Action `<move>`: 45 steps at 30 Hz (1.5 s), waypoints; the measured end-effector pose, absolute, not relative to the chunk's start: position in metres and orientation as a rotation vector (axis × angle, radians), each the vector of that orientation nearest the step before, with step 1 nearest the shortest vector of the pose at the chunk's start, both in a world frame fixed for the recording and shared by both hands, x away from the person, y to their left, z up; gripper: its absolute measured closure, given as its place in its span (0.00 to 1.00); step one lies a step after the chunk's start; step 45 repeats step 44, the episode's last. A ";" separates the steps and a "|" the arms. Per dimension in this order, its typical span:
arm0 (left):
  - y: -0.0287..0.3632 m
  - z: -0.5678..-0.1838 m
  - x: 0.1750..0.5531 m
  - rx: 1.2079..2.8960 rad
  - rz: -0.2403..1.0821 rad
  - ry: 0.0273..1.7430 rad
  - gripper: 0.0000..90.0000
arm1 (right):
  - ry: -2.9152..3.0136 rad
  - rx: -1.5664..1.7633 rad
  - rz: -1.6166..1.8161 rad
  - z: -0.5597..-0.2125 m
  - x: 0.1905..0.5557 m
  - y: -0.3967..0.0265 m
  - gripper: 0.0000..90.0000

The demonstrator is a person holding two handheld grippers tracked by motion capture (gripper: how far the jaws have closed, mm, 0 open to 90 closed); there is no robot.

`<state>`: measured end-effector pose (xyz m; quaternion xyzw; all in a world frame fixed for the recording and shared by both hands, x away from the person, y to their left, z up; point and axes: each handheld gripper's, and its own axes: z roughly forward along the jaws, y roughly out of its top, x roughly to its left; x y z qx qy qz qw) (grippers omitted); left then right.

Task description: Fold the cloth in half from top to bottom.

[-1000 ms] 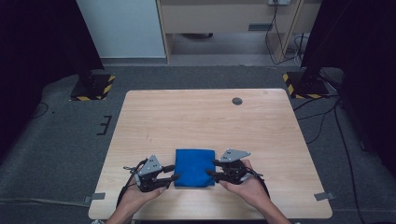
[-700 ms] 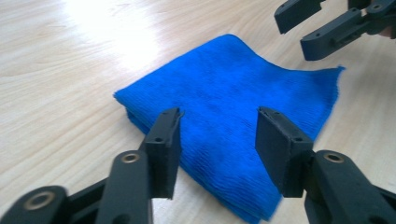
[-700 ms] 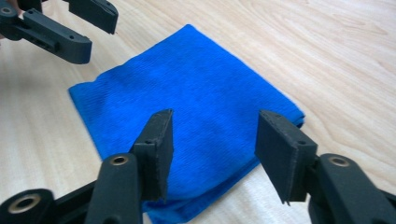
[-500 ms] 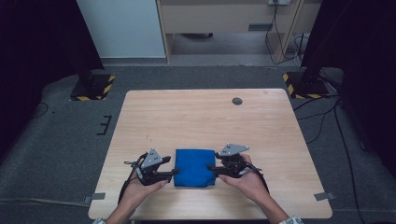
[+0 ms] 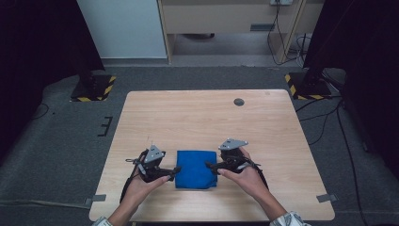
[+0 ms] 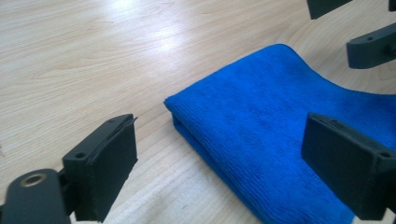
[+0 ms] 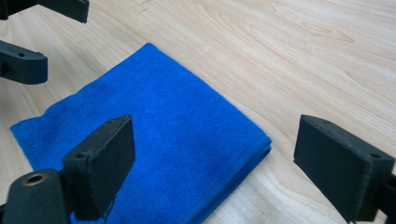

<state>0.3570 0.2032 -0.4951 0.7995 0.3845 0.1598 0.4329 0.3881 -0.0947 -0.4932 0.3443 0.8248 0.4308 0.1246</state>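
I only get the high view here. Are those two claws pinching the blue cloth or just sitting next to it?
Observer: Neither pinches it. The left gripper stands open, its pads clear of the cloth; its jaws have just been opening.
Operator: And the right one?
Observer: The right gripper is open too, jaws just opened, nothing pressed between them.
Operator: Is the cloth one flat sheet?
Observer: No, it is folded: stacked layers show along its edge in both gripper views.
Operator: Is it lifted at all?
Observer: No, it lies flat on the table.
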 end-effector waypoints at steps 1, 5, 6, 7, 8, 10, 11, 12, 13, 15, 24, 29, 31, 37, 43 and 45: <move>0.205 -0.495 0.359 1.987 0.400 0.966 0.10 | 2.396 1.011 1.257 -0.493 0.389 -0.095 0.13; 0.214 -0.495 0.368 1.973 0.425 1.005 0.10 | 2.368 1.046 1.245 -0.492 0.395 -0.104 0.13; 0.217 -0.495 0.371 1.974 0.435 1.020 0.10 | 2.359 1.059 1.240 -0.491 0.396 -0.108 0.13; 0.220 -0.496 0.374 1.972 0.443 1.037 0.10 | 2.352 1.070 1.236 -0.491 0.398 -0.112 0.13; 0.223 -0.497 0.377 1.964 0.446 1.053 0.10 | 2.343 1.079 1.233 -0.491 0.399 -0.116 0.13; 0.230 -0.499 0.384 1.955 0.455 1.086 0.10 | 2.322 1.106 1.231 -0.490 0.402 -0.125 0.13; 0.232 -0.501 0.388 1.957 0.461 1.097 0.10 | 2.312 1.112 1.229 -0.490 0.404 -0.131 0.13; 0.235 -0.503 0.391 1.971 0.470 1.108 0.10 | 2.300 1.124 1.228 -0.490 0.405 -0.136 0.13; 0.237 -0.504 0.394 1.965 0.475 1.122 0.10 | 2.294 1.144 1.219 -0.491 0.407 -0.141 0.13; 0.243 -0.507 0.400 1.967 0.482 1.151 0.10 | 2.281 1.173 1.211 -0.492 0.411 -0.153 0.13; 0.257 -0.520 0.416 1.996 0.514 1.221 0.10 | 2.202 1.297 1.145 -0.497 0.426 -0.207 0.12; 0.261 -0.524 0.420 2.014 0.540 1.243 0.10 | 2.136 1.371 1.094 -0.504 0.433 -0.237 0.13; 0.262 -0.527 0.421 2.018 0.545 1.254 0.10 | 2.110 1.430 1.054 -0.513 0.434 -0.250 0.13; 0.260 -0.536 0.425 2.052 0.542 1.269 0.10 | 2.111 1.508 0.914 -0.534 0.441 -0.264 0.14; 0.260 -0.537 0.425 2.054 0.542 1.271 0.09 | 2.081 1.447 0.891 -0.539 0.442 -0.263 0.12; 0.260 -0.537 0.425 2.054 0.541 1.273 0.09 | 2.076 1.453 0.887 -0.539 0.442 -0.262 0.11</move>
